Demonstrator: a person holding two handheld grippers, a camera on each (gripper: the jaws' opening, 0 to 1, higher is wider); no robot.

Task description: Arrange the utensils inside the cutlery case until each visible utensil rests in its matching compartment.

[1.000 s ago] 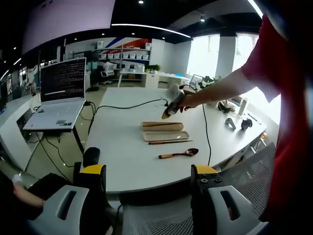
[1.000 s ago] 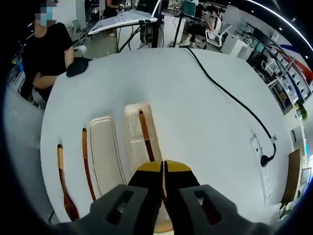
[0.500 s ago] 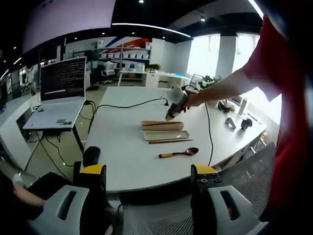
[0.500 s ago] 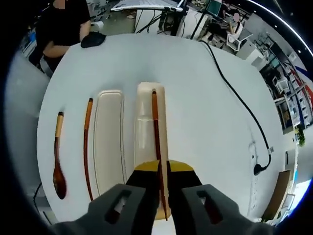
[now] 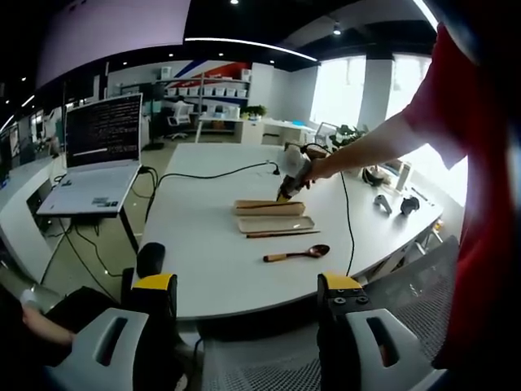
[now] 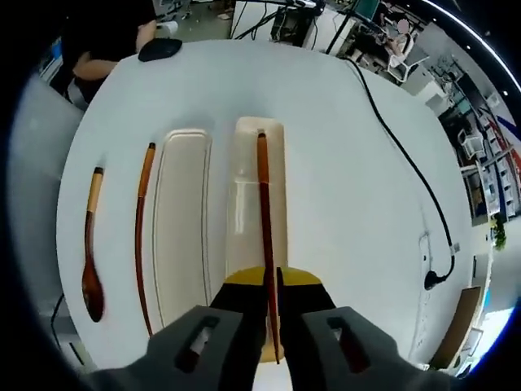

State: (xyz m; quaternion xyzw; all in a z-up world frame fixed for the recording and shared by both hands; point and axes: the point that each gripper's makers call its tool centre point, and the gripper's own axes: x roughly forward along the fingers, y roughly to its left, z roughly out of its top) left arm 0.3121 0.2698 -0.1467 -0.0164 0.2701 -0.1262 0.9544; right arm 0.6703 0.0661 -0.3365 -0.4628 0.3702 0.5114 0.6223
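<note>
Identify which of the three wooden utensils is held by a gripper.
The chopstick over the case's right tray, shut in the right gripper. The other chopstick and spoon lie untouched on the table.

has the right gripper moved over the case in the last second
Yes. In the left gripper view the right gripper has shifted right along the case toward its far end; the spoon stayed put.

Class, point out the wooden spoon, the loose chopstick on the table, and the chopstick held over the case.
wooden spoon (image 6: pixel 88 252), right gripper view, handle.
loose chopstick (image 6: pixel 139 236), right gripper view, mid-shaft.
held chopstick (image 6: pixel 264 204), right gripper view, mid-shaft.
</note>
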